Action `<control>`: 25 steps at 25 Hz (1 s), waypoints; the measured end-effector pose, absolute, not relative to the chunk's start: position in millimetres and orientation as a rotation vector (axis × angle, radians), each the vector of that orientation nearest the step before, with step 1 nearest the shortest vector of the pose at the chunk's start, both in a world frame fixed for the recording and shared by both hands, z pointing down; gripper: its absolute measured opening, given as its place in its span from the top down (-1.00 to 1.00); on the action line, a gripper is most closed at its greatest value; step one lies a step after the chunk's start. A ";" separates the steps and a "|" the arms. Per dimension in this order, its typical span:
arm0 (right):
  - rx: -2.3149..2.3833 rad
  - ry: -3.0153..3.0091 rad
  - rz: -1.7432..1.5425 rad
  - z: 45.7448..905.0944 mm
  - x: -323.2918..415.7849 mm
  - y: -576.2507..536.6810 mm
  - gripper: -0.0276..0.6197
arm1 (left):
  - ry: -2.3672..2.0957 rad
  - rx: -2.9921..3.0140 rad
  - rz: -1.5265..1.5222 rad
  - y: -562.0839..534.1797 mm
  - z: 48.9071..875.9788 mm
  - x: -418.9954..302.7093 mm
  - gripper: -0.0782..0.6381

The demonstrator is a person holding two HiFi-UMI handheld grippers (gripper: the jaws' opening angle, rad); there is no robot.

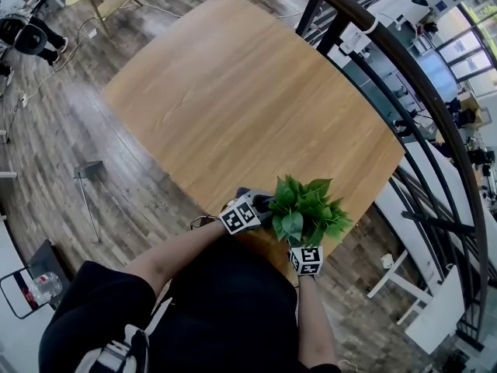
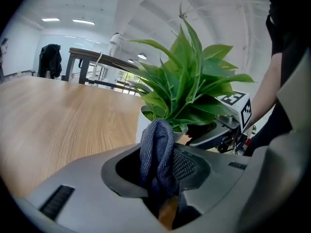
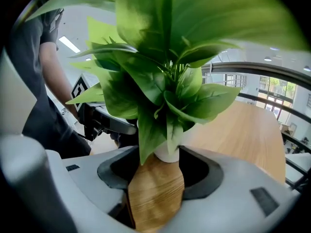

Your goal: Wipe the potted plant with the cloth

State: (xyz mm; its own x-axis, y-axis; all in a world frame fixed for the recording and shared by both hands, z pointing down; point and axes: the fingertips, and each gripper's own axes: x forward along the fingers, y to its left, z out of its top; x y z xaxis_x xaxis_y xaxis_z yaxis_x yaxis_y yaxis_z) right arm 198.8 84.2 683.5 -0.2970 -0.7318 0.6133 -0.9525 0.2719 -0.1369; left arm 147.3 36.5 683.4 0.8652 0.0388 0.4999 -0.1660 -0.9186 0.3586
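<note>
Potted plant (image 3: 165, 96) between parted right tool (image 3: 164, 163), cloth (image 2: 156, 147) (clamped in left tool (image 2: 158, 171)) beside

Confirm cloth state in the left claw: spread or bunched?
Bunched. The cloth stands as a folded wad pinched in the jaws of the left claw, close to the potted plant.

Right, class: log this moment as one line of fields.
left gripper: shut on cloth | right gripper: open, white pot between jaws | cloth-to-pot contact: unclear
</note>
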 end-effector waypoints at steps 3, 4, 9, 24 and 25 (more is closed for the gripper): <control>1.478 -2.129 0.683 682.0 191.9 84.4 0.18 | -0.106 2.633 0.709 28.7 682.5 147.9 0.37; 1.435 -2.147 0.677 681.4 185.0 87.0 0.18 | -0.123 2.627 0.706 25.1 682.7 148.0 0.37; 1.347 -2.179 0.657 681.7 177.3 98.0 0.18 | -0.174 2.637 0.717 10.7 682.0 150.0 0.37; 1.408 -2.232 0.538 669.3 213.0 59.5 0.07 | -0.149 2.659 0.737 9.4 675.4 152.6 0.37; 1.426 -2.231 0.550 667.8 212.0 58.6 0.07 | -0.151 2.658 0.736 10.9 675.6 152.3 0.37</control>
State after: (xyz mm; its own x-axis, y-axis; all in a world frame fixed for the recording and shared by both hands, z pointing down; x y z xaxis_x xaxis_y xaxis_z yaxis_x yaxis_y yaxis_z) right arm 212.0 58.6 667.8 -0.3760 -0.7433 0.5532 -0.9153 0.3912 -0.0965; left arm 152.3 10.9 675.6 0.8574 -0.0027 0.5147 -0.2000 -0.9231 0.3284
